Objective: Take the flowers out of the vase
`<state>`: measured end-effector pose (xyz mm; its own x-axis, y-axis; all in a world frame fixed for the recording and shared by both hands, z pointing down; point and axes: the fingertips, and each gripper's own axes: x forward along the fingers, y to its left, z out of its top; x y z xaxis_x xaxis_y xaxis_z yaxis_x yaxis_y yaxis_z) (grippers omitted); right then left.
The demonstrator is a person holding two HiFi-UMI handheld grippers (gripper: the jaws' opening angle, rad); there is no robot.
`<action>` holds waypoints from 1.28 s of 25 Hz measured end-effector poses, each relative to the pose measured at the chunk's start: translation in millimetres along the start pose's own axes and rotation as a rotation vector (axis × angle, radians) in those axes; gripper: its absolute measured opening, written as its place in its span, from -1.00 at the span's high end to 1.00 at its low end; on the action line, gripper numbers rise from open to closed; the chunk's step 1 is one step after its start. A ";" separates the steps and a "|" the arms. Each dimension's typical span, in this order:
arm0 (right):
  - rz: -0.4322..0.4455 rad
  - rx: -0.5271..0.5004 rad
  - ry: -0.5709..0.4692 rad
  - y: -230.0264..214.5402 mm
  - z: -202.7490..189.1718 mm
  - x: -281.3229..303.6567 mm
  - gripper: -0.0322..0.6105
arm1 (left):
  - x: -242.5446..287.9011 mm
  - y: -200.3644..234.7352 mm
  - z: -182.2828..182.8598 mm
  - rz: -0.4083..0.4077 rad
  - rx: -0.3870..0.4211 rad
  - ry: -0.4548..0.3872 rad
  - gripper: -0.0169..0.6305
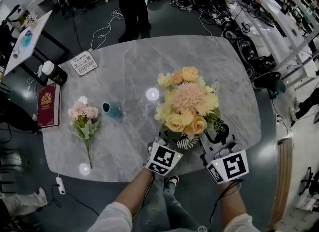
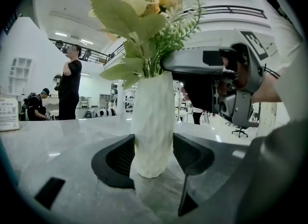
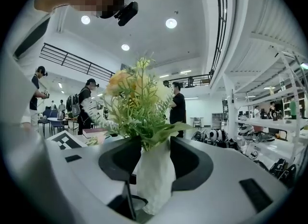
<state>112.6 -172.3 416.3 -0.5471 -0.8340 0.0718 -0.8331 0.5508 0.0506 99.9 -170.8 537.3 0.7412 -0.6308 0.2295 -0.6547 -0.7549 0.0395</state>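
Note:
A bouquet of yellow and peach flowers [image 1: 188, 101] stands in a white textured vase [image 2: 153, 122] near the table's front edge. In the head view the blooms hide the vase. My left gripper [image 2: 153, 155] is low on the vase, with both pads against its sides. My right gripper [image 3: 153, 158] is higher, level with the vase mouth, and its jaws close on the leafy stems [image 3: 144, 126] just above the vase rim [image 3: 155, 179]. The left gripper view shows the right gripper [image 2: 216, 78] reaching in from the right to the stems. Both marker cubes show below the bouquet in the head view.
On the grey marble table [image 1: 124, 71] a bunch of pink flowers [image 1: 84, 118] lies at the left beside a small teal vase [image 1: 112, 110] on its side. A red booklet [image 1: 47, 105], a bottle [image 1: 52, 72] and a card [image 1: 83, 63] sit at the left edge. A person stands beyond the far side.

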 end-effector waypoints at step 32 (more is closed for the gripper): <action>0.174 -0.241 0.207 19.9 11.0 26.8 0.19 | 1.8 0.2 -7.6 -0.051 0.003 0.058 0.18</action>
<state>80.5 -184.1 408.3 -0.6307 -0.7162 0.2988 -0.6720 0.6966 0.2514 100.0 -170.8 545.2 0.7635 -0.5803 0.2835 -0.6159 -0.7862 0.0494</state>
